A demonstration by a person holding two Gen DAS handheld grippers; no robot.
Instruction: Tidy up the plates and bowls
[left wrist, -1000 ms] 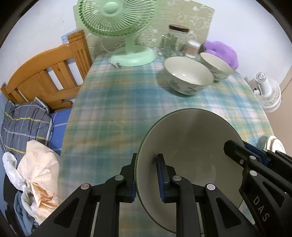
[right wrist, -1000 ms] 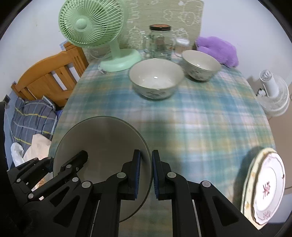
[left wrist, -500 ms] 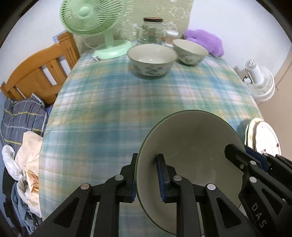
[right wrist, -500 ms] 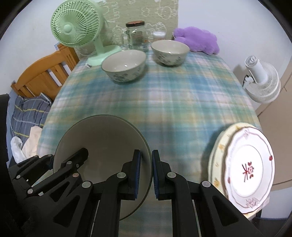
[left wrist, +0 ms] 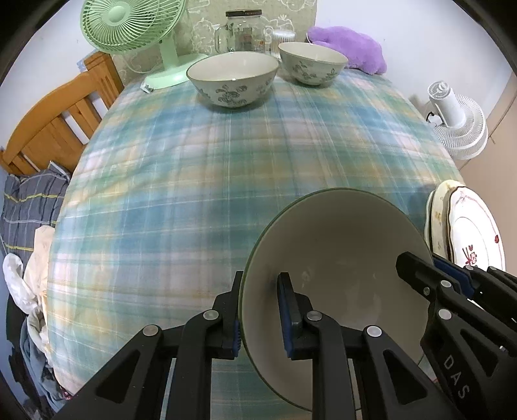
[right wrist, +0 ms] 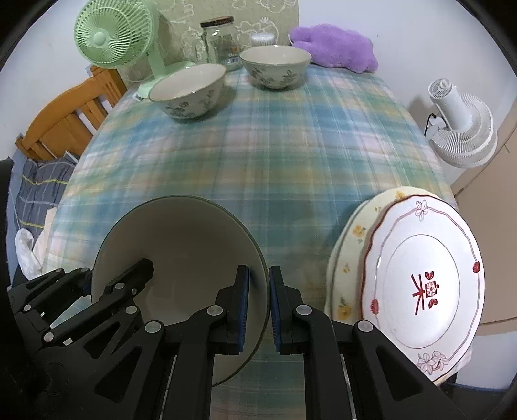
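Both grippers hold one large cream bowl with a green rim (left wrist: 339,258) above the near part of the plaid table; it also shows in the right wrist view (right wrist: 181,252). My left gripper (left wrist: 260,310) is shut on its left rim. My right gripper (right wrist: 258,303) is shut on its right rim. Two floral bowls stand at the far end: a larger one (left wrist: 232,82) and a smaller one (left wrist: 311,66). A white plate with a red mark (right wrist: 423,284) lies on a yellow-flowered plate (right wrist: 349,255) at the near right edge.
A green desk fan (left wrist: 135,35), a glass jar (left wrist: 240,30) and a purple plush (left wrist: 349,48) stand along the far edge. A wooden bed frame (left wrist: 58,119) with bedding is left of the table. A white floor fan (right wrist: 458,126) stands to the right.
Both grippers have pulled back toward the near edge with the bowl. The far bowls look further off and the stacked plates have come fully into view on the right.
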